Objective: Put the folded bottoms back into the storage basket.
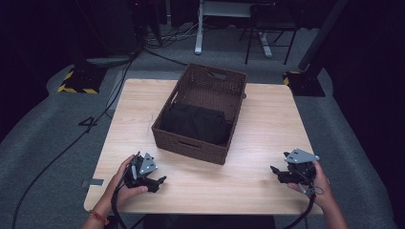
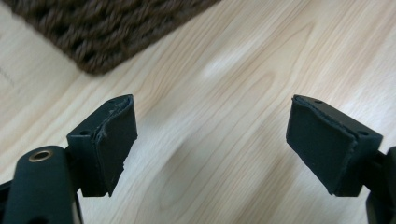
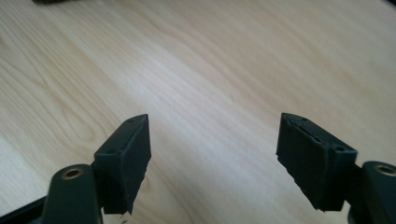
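So the basket is a dark brown woven one, rectangular, with a cutout handle in each short end, sitting a bit skewed around the middle of the light wood table. Inside it, bunched toward the end nearer the person, is a black cloth, folded or crumpled, hard to say which; the basket's far half shows bare weave. The left gripper is near the basket's near left corner, low over the table, jaws spread wide with nothing between them, and in the left gripper view that corner of the basket sits just ahead of the open jaws, not touching. The right gripper is off to the near right of the basket, well apart from it, jaws also standing open on nothing, with plain wood grain under them in the right gripper view. Room-wise, there's a decent strip of bare table on both long sides of the basket and a wide band between the basket and the near edge; behind the basket, the table edge is close.
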{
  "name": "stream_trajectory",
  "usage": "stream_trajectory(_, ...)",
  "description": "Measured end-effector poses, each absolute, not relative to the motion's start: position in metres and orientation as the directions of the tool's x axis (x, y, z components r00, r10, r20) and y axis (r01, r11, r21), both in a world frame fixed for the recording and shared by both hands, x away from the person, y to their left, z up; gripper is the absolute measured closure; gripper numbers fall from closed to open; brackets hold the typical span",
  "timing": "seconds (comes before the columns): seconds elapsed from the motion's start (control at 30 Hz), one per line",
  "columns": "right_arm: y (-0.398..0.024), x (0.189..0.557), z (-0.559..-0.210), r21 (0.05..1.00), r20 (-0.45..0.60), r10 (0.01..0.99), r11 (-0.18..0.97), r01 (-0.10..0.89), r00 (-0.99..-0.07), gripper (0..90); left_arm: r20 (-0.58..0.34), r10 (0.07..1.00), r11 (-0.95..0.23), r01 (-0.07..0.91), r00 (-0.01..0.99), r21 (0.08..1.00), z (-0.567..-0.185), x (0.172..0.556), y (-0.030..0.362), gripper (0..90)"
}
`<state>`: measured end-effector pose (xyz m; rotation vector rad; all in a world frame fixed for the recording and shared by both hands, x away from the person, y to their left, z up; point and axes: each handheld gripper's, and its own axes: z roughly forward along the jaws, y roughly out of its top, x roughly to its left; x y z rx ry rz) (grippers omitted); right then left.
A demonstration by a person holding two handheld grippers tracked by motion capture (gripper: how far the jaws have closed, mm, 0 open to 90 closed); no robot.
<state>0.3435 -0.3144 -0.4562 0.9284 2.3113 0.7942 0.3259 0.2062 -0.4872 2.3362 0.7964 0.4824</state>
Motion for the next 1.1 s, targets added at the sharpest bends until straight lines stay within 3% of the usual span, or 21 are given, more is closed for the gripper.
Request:
stream_trajectory(0.47,-0.376,0.327,-0.494,0.735,-0.033,0.846,0.381,0.56,-0.532,24.4,0.032,0.699,-0.541,0.498,0.715,0.677,-0.501,0.329,0.229,16.4)
stream_trajectory(0.5,-0.378,0.327,-0.496,0.735,-0.025,0.85,0.372,0.567,-0.526,24.1,-0.007,0.703,-0.512,0.512,0.711,0.689,-0.504,0.329,0.232,16.3)
stream_trajectory(1.1,-0.381,0.331,-0.505,0.739,-0.007,0.89,0.312,0.597,-0.456,16.5,-0.012,0.711,-0.503,0.522,0.703,0.689,-0.505,0.33,0.234,14.6)
